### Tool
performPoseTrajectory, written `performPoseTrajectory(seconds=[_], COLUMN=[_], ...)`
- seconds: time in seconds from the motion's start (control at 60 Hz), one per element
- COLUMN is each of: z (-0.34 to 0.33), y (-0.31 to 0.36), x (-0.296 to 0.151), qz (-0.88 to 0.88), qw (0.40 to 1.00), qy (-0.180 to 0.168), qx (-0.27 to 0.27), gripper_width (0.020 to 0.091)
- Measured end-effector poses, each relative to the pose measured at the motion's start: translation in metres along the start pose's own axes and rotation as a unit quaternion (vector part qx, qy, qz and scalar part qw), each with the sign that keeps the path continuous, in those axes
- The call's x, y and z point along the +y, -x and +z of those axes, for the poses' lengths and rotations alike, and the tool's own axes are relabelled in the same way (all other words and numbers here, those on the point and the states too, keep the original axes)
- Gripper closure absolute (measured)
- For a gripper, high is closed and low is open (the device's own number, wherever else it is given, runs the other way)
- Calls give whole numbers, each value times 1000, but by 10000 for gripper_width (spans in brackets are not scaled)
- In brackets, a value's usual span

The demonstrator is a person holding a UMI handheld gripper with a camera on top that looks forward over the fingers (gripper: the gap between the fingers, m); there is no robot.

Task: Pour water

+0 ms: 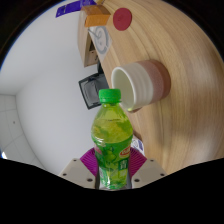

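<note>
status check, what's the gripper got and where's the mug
Gripper shut on green-capped bottle, bottle upright. White mug just beyond on wooden table, lying on its side, mouth toward the bottle. Nothing between bottle and mug.

Wooden table (165,45) carries mug (138,82), red disc (122,18).

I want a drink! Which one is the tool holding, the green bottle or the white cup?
The green-capped bottle. The tool has its fingers pressed on both sides of it. The white cup stands untouched beyond it on the wooden table.
</note>
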State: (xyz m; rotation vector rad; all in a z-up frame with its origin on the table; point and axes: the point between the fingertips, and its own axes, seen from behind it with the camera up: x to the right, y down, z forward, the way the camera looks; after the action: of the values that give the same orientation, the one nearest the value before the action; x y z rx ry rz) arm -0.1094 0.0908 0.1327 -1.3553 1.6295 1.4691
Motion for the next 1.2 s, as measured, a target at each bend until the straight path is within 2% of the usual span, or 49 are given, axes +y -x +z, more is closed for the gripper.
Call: performPoseTrajectory(seconds=[0.283,0.383,0.483,0.65,0.8,0.917,1.017,1.2], z=[-2,-12,-26,-48,-71,-84,-84,-71], y=[-1,9,37,97,156,179,178,129], x=[1,11,10,-27,-90,-145,-186,-266], qz=[-24,-119,-264,-553,-694,-748,-775,-785], qw=[999,992,963,832,709,638,598,576], qy=[23,37,37,-13,-113,-170,-191,-190], qx=[19,30,33,46,53,67,80,122], gripper_width=[745,745,745,743,715,714,699,700])
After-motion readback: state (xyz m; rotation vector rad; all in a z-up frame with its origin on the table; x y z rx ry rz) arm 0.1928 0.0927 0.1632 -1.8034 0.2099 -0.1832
